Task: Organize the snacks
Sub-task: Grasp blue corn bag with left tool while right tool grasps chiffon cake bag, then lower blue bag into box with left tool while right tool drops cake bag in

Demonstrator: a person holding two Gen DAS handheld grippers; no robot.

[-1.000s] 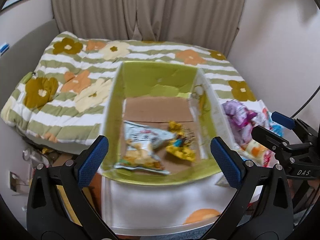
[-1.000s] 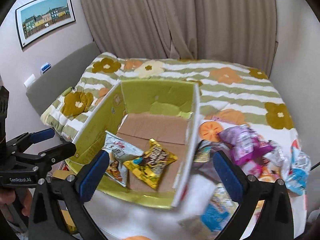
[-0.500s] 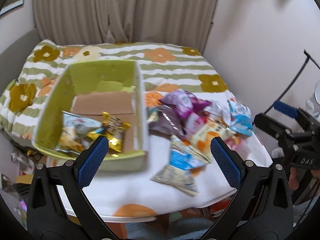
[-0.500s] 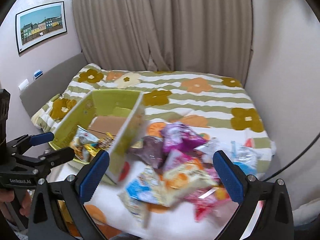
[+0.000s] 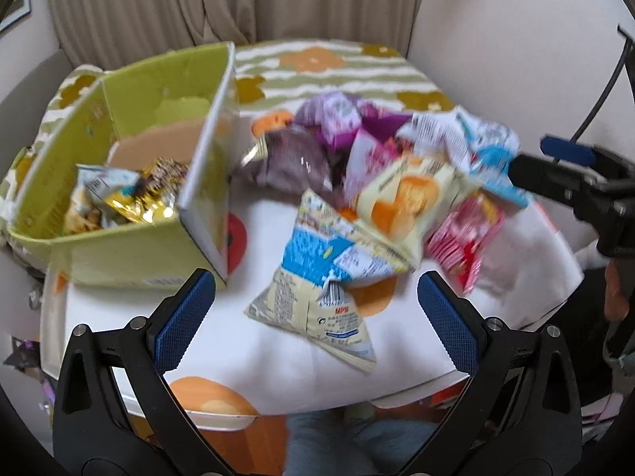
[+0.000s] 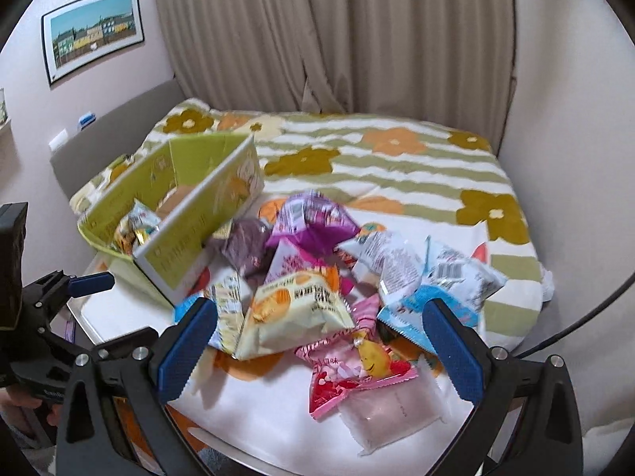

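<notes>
Only right wrist view shows clear pouch [image 6: 391, 408]; both grippers, left [image 5: 315, 319], right [image 6: 319, 341], spread, empty.

1. The box [image 5: 119, 254] is light green outside and brown on its floor inside.
2. The cloth [image 5: 258, 357] is white with orange circles.
3. The blanket [image 6: 397, 158] has green and white stripes with orange and brown flowers.
4. The snack bags: one purple [image 6: 313, 218], one pale yellow [image 6: 293, 317], one pink and red [image 6: 349, 377], one blue and white [image 5: 313, 261].
5. The curtain [image 6: 337, 31] is beige.
6. The gripper pads [image 5: 184, 319] are blue.
</notes>
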